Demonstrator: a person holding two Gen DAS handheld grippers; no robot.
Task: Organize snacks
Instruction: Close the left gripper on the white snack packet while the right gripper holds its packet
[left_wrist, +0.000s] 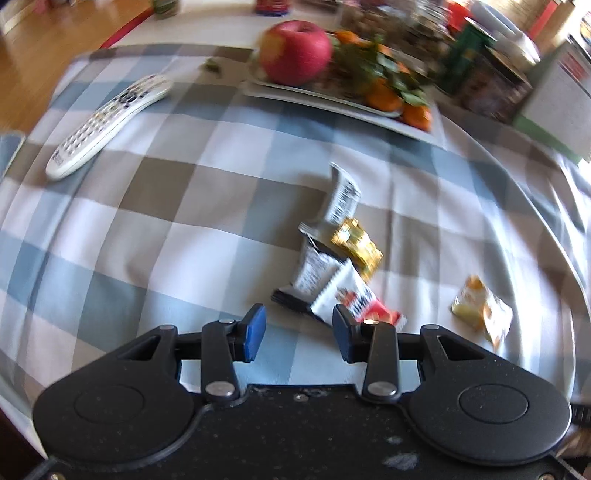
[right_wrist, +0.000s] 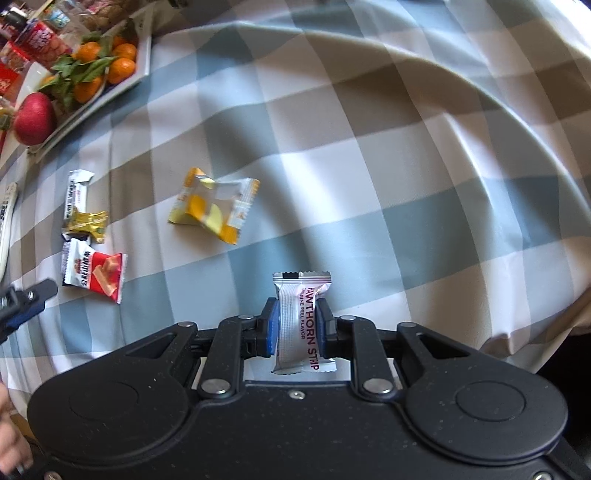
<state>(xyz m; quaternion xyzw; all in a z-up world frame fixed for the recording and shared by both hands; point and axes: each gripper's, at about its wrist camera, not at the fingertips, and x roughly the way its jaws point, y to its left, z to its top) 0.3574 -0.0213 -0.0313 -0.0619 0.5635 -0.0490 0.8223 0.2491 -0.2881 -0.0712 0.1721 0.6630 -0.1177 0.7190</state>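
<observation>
My right gripper (right_wrist: 297, 325) is shut on a white hawthorn strip packet (right_wrist: 300, 325), held upright above the checked tablecloth. A yellow snack packet (right_wrist: 214, 210) lies ahead of it to the left. Further left is a small cluster: a white packet (right_wrist: 75, 194), a gold candy (right_wrist: 88, 223) and a red-and-white packet (right_wrist: 98, 273). My left gripper (left_wrist: 298, 334) is open and empty, just short of that cluster: the red-and-white packet (left_wrist: 360, 297), gold candy (left_wrist: 356, 245) and white packet (left_wrist: 341, 195). The yellow packet (left_wrist: 482, 312) lies to its right.
A white tray (left_wrist: 332, 99) with a red apple (left_wrist: 295, 51) and tangerines (left_wrist: 384, 98) stands at the back. A white remote (left_wrist: 107, 122) lies at the left. Boxes and tins (left_wrist: 491, 85) stand at the back right. The left gripper's finger (right_wrist: 33, 295) shows at the right wrist view's left edge.
</observation>
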